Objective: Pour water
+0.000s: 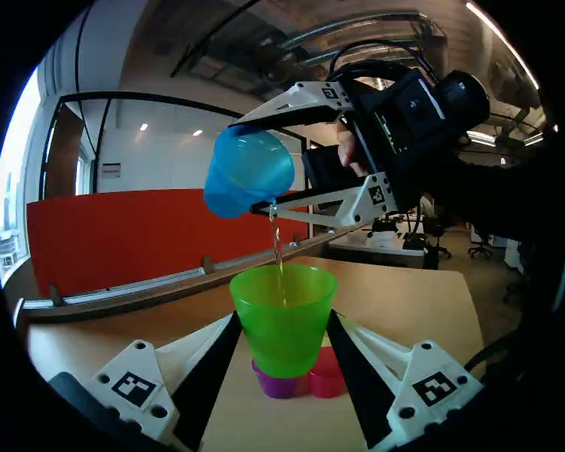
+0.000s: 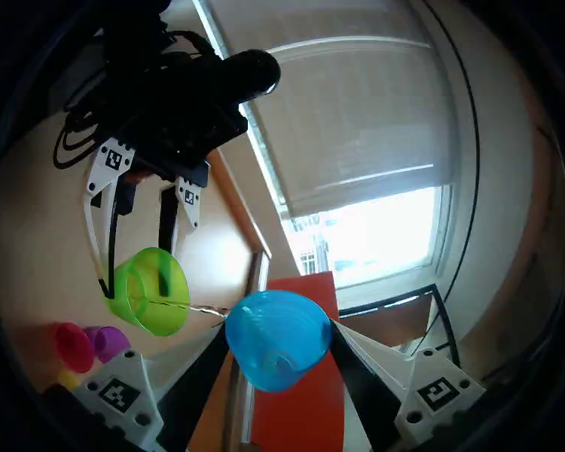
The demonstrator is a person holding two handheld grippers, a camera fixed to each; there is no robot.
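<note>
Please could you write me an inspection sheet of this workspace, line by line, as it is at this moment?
Surface: wooden table, no spill seen.
Job's things: blue cup tilted, thin water stream falling into green cup.
Clutter: purple cup and pink cup beside the green cup's base.
Grippers: left gripper shut on green cup; right gripper shut on blue cup.
Cables: black cables looped above the right gripper.
Surroundings: red partition, window blind, office chairs.

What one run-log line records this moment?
phase: pouring | right hand-held gripper: shut on tilted blue plastic cup | left hand-held gripper: shut on upright green plastic cup | water stream: entering green cup
</note>
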